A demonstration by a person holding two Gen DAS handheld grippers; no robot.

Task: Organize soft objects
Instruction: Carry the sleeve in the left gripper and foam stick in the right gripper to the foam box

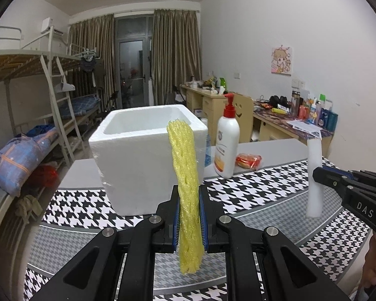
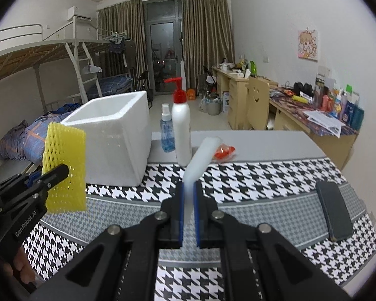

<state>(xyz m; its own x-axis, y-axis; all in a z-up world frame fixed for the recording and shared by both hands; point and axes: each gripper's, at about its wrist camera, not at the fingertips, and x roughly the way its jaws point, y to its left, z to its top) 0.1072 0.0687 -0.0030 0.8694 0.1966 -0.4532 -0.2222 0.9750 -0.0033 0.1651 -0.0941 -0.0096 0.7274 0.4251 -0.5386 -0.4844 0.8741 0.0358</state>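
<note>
My left gripper [image 1: 189, 193] is shut on a yellow foam net sleeve [image 1: 184, 165], which stands upright between the blue pads above the table. The right wrist view shows that sleeve [image 2: 64, 168] flat-on at the left, held by the left gripper [image 2: 51, 175]. My right gripper [image 2: 188, 188] is shut on a white foam sheet [image 2: 203, 156] that leans up and to the right. From the left wrist view the white sheet [image 1: 314, 175] hangs upright at the right in the right gripper [image 1: 320, 175]. An open white foam box [image 1: 148, 155] [image 2: 112, 140] stands just beyond both, its inside bare as far as seen.
A white pump bottle with a red top [image 1: 226, 140] [image 2: 181, 125], a blue spray bottle [image 2: 167, 130] and a red packet [image 1: 248, 160] [image 2: 224, 151] stand behind on the houndstooth-covered table [image 2: 263, 183]. A dark phone [image 2: 334, 212] lies at the right. Bunk beds and desks line the room.
</note>
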